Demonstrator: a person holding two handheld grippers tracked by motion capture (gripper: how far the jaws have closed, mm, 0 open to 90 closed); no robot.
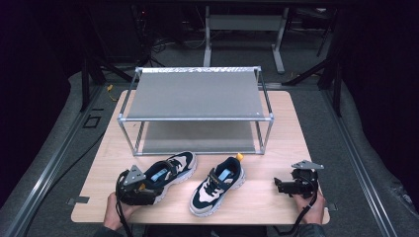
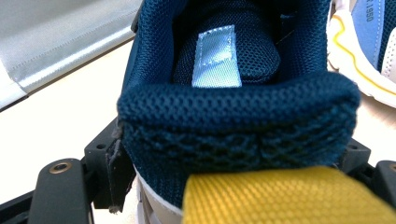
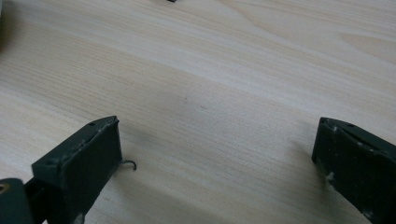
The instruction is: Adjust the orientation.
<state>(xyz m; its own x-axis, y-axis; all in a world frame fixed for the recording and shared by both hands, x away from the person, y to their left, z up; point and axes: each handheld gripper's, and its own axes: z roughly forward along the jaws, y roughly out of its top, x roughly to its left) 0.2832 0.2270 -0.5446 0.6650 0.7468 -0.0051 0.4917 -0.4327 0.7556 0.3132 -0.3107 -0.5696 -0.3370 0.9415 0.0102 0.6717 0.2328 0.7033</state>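
Left shoe's [image 1: 170,172] heel within left gripper [image 1: 140,190], near table edge [image 1: 197,219].

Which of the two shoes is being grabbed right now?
The left shoe: the left gripper closes on its heel. The other shoe lies untouched beside it.

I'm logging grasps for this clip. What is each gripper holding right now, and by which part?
The left gripper has the left shoe by its heel, one of the fingers on each side of the padded collar. The right gripper is open over the table, holding nothing.

Wooden table [image 1: 267,200]: two sneakers [image 1: 217,185], shoe rack [image 1: 195,118].
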